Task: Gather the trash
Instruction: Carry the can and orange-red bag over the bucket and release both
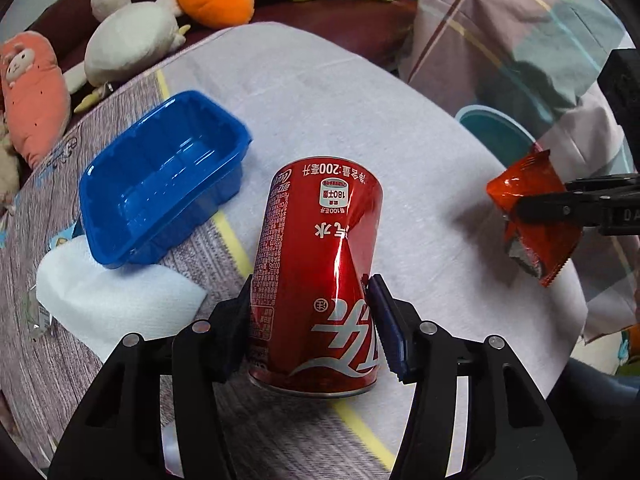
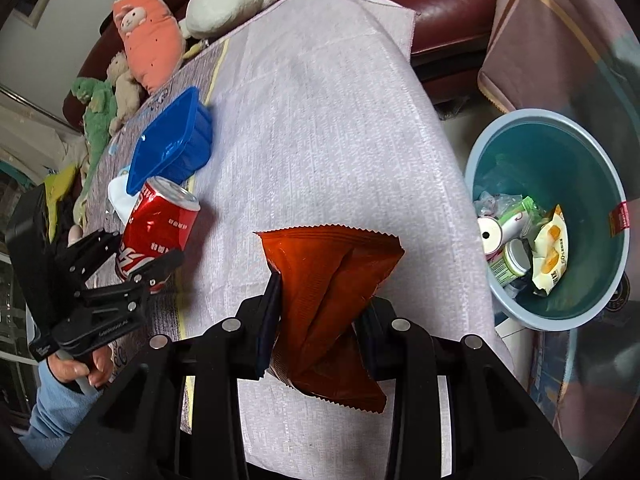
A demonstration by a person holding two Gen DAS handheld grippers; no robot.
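1. Black fingers (image 1: 236, 332) of the left gripper (image 1: 310, 320) clamp the dented red aluminium soda can (image 1: 316, 276) low on its body. The can looks lifted just off the cloth, tilted, ready to carry.
2. Right gripper (image 2: 320, 320) pinches a crumpled orange-red foil snack wrapper (image 2: 332, 300) at its waist; both zigzag-cut ends hang free, so the grip is mid-body and likely secure enough for a short carry.
3. Both pieces of trash are thus in hand above the table; judged step: transfer to the bin.
4. Round light-blue plastic waste bin (image 2: 496, 136) stands on the floor just past the table's right edge, already holding packets and small containers. The wrapper is the nearer load.
5. Left on the surface: a blue rectangular plastic tray (image 1: 160, 176), touching a white folded tissue (image 1: 112, 300). Both look like later pickups.
6. Surface: a pale grey woven tablecloth (image 2: 328, 120) with a yellow stripe.
7. Room: a dark red leather sofa (image 2: 448, 20) behind, lined with plush toys (image 1: 132, 44).
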